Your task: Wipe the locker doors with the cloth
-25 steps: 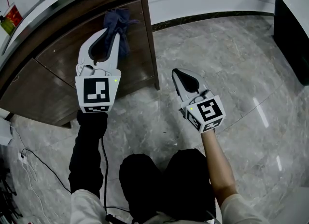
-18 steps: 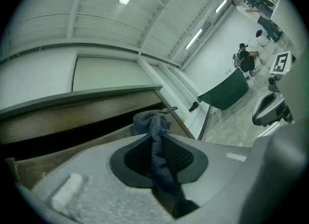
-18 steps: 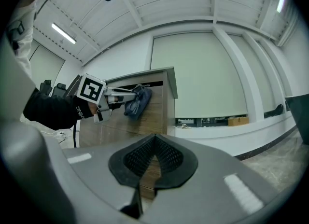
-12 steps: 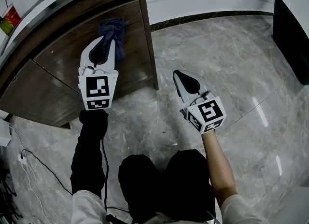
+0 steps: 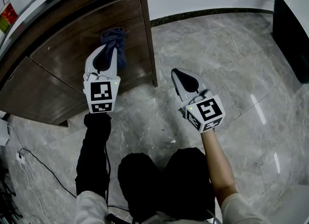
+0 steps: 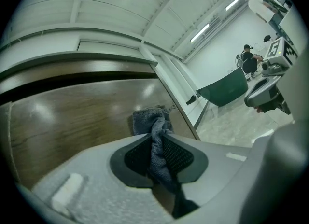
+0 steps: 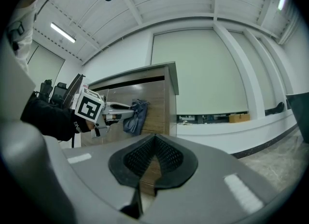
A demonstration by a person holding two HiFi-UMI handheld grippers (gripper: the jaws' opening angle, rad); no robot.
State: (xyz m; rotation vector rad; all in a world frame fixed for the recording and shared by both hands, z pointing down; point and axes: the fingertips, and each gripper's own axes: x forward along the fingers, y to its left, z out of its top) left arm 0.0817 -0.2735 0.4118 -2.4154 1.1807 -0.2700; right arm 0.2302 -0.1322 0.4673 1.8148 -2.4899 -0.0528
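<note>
- Left gripper (image 5: 110, 49): clamped on the cloth (image 5: 115, 40). A fold runs between the jaws, and the bunched end projects past the tips.
- Cloth position: against the brown door (image 5: 63, 56), close to its right edge. It appears to touch the wood.
- Right gripper (image 5: 179, 73): jaws together with nothing between them, held over the floor (image 5: 231, 63), well apart from the door.
- Step in hand, as judged: a wiping stroke across the door face with the left gripper.
- Maintain the clamp. A slack grip would probably let the cloth drag out of the jaws under friction.
- Press only the projecting bunch on the wood. Keep the jaw tips off the surface, as hard plastic may mark the finish.
- Hold the gripper roughly square to the door so the bunch spreads flat rather than folding to one side.
- Work in overlapping straight passes and carry each pass fully to the right edge, where the cloth could slip off the panel.
- Leave the right gripper where it is, since it has no part in this stroke.
- Risk: the trailing tail of cloth behind the jaws may snag, so watch it.
</note>
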